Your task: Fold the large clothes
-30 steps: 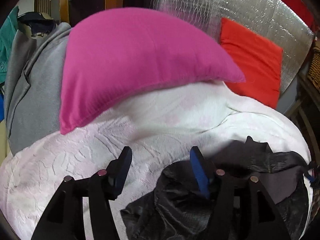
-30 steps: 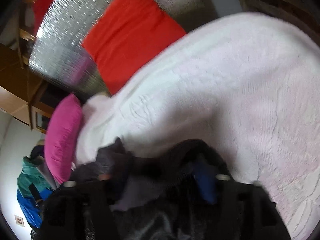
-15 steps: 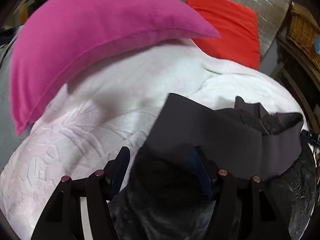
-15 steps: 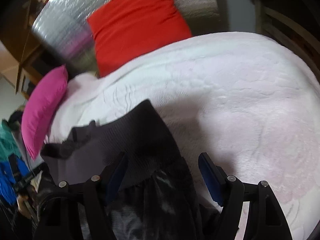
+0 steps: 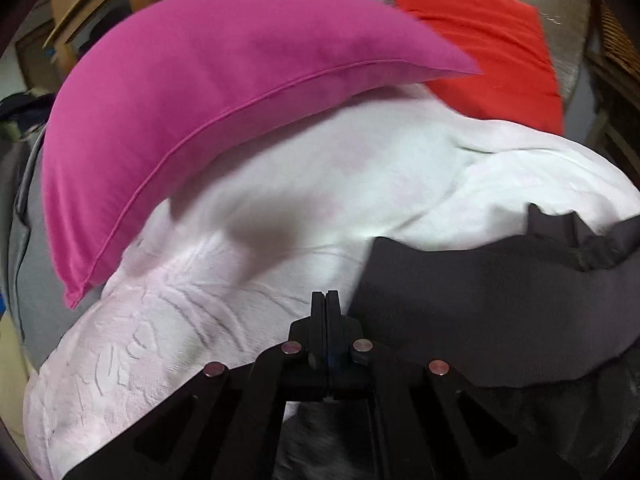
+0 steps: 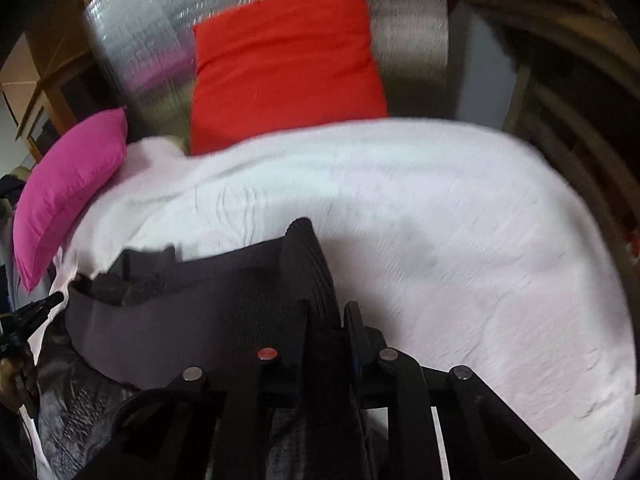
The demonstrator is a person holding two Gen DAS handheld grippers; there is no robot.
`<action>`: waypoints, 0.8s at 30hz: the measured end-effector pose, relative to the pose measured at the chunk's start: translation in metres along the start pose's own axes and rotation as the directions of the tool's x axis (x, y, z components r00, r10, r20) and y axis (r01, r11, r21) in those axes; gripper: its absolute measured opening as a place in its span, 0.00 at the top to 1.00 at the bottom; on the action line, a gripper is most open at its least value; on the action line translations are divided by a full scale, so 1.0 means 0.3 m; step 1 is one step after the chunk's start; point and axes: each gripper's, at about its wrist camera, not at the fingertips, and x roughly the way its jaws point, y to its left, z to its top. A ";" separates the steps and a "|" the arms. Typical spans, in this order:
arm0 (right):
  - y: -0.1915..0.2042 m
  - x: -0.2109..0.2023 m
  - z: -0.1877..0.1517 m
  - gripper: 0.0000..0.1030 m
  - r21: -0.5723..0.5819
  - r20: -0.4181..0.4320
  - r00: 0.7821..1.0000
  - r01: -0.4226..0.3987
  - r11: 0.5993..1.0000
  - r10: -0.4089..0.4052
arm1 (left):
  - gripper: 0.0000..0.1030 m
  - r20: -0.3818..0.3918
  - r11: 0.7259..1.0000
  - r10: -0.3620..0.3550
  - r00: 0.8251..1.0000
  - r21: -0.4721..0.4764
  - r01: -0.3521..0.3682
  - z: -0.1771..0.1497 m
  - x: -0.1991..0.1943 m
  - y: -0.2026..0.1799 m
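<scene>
A dark garment with a wide ribbed grey band (image 5: 500, 304) lies crumpled on the white bedspread (image 5: 304, 208). My left gripper (image 5: 326, 300) is shut at the band's left end; whether cloth is between its fingers is hidden. In the right wrist view the same garment (image 6: 192, 312) spreads left of my right gripper (image 6: 328, 304), which is shut on a ribbed fold of the band that sticks up between its fingers. The shiny black body of the garment (image 6: 80, 412) bunches below.
A magenta pillow (image 5: 208, 120) lies at the head of the bed, a red pillow (image 6: 288, 60) leans on a silver foil headboard (image 6: 132, 40). Grey clothing (image 5: 24, 240) is piled left. Wooden furniture (image 6: 560, 80) stands right of the bed.
Both grippers were open half a second ago and have closed. The right one has taken the ribbed band; the band is now stretched between them.
</scene>
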 end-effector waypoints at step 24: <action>0.006 0.126 -0.036 0.84 0.013 -0.094 0.991 -0.094 0.995 0.095 | 0.84 -0.084 0.980 -0.164 0.983 0.099 0.172 0.001 0.069 -0.060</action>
